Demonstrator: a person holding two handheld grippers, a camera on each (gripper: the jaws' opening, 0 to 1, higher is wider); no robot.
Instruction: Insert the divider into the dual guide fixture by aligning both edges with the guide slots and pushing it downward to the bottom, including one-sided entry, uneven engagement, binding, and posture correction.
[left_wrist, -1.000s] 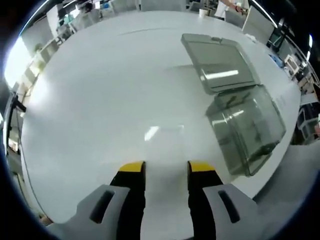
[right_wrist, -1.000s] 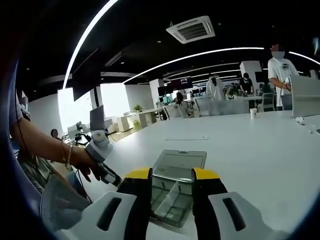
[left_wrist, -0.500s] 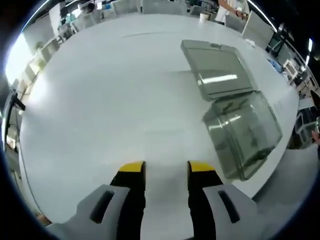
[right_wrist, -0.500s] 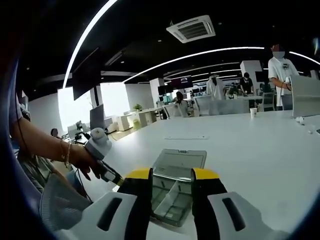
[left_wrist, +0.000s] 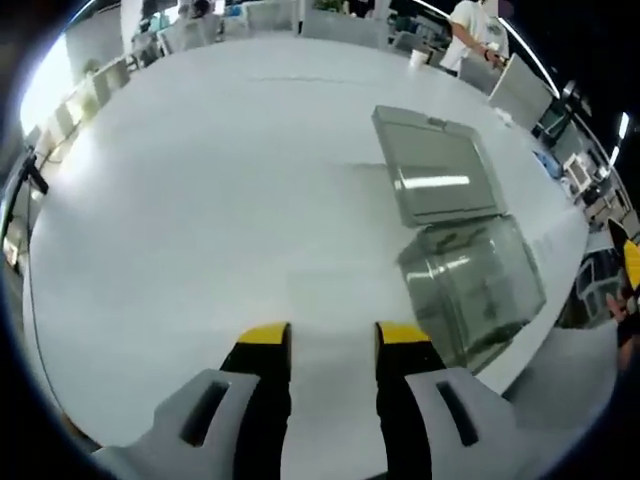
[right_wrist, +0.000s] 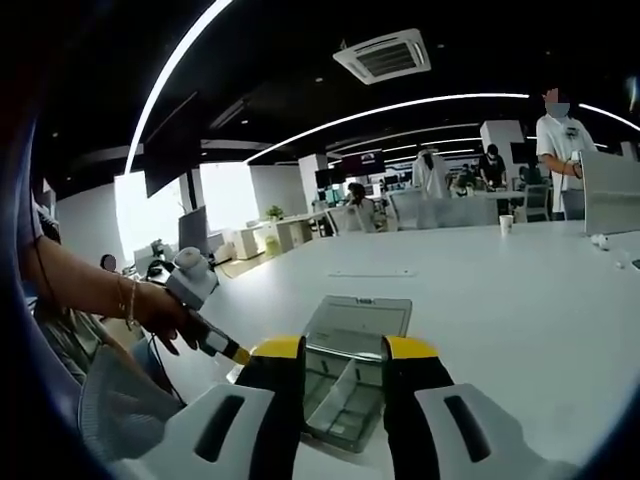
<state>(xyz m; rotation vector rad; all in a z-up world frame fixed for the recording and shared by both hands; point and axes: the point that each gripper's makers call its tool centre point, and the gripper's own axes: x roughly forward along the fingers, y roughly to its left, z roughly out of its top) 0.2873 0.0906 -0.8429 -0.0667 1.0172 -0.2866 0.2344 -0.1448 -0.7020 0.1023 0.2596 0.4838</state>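
The insertion is judged not yet begun. In the left gripper view the left tool (left_wrist: 333, 340) is held above the white tabletop (left_wrist: 200, 200) with its yellow-tipped jaws apart and nothing between them. What is taken to be the dual guide fixture (left_wrist: 470, 290), a clear smoky plastic box, stands ahead and to the right of this tool, with its flat hinged lid (left_wrist: 437, 165) laid open on the far side.

In the right gripper view the right tool (right_wrist: 343, 362) is also seen with its jaws apart and empty; the fixture (right_wrist: 345, 390) lies just ahead, framed between them. A slanted clear panel can be made out inside it, but whether this is the divider cannot be told. The left tool (right_wrist: 205, 335) appears to the left, gripped by a hand.

Picking up the divider, aligning both edges and pushing down are all judged left to do. No brand, label or writing can be read.
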